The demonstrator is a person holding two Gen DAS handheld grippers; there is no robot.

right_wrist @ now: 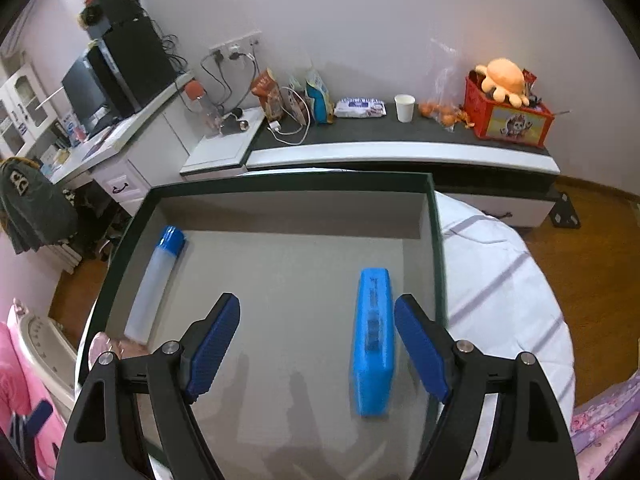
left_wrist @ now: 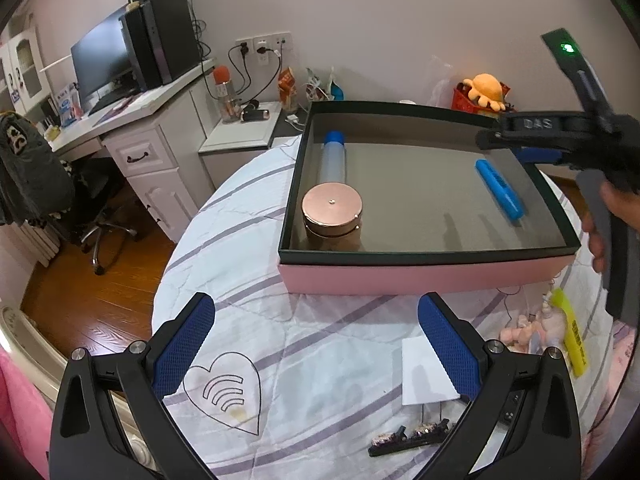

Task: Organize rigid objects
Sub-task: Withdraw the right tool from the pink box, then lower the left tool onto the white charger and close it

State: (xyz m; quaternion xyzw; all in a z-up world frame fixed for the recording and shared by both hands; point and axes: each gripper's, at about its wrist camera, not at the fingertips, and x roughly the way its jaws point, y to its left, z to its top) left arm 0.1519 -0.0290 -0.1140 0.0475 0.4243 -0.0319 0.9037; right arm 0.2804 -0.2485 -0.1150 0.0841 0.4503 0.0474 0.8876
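Left tool nearest the lens: blue pads spread wide, nothing between them, hanging over the bed's white quilt with its lilac stripes. Just past it, the large tray-like box, pink outside, dark green rim, grey floor, resting on the quilt.

Right tool over the box's right half, jaws released and standing apart; blue case lies flat on the box floor between the pads, close to the right pad, not pinched by either. A hand grips that tool's handle at the right edge of the left view.

Along the box's left wall: long translucent tube with blue cap at the far end. At its near end, a round jar with copper lid, upright in the front left corner.

On the quilt near the left tool: white card, then a dark hair clip.
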